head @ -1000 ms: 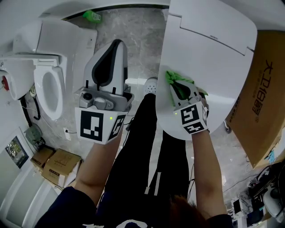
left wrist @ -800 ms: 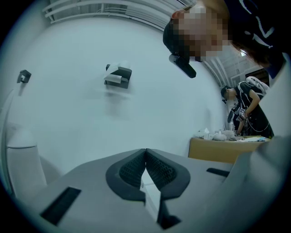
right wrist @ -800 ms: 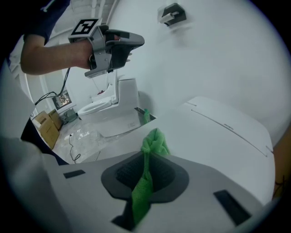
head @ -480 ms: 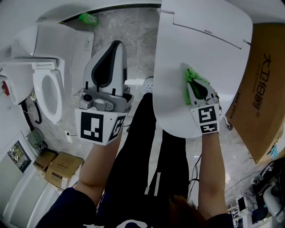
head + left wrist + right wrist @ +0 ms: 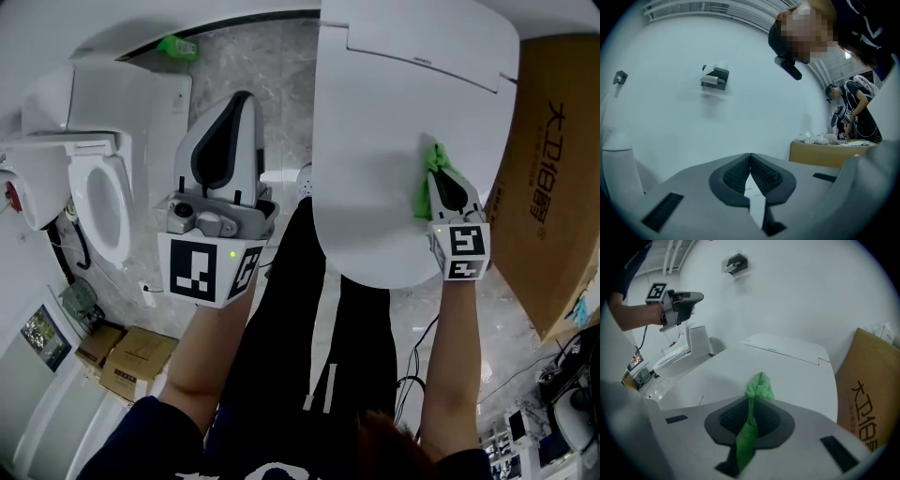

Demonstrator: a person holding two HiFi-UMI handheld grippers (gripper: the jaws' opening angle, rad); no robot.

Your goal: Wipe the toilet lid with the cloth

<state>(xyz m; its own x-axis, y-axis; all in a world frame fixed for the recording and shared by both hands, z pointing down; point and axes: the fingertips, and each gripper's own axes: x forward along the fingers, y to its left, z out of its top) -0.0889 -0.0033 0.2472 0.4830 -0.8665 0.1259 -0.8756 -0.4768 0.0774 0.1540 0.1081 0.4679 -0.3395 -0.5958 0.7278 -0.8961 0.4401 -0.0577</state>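
Wiping stroke in progress: my right gripper (image 5: 437,184) is clamped on the green cloth (image 5: 432,161), which is pressed to the white toilet lid (image 5: 384,122) near its right edge, beside the cardboard box (image 5: 553,169). My left gripper (image 5: 750,165) is held off to the side, jaws together on nothing. Over the last second the cloth swept from the lid's left edge to the right; next, I judge, a return pass over an unwiped strip with steady contact.

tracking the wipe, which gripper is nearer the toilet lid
Right. The right gripper holds the green cloth on the toilet lid near its right edge; the left gripper, shut and empty, is off the lid's left side.
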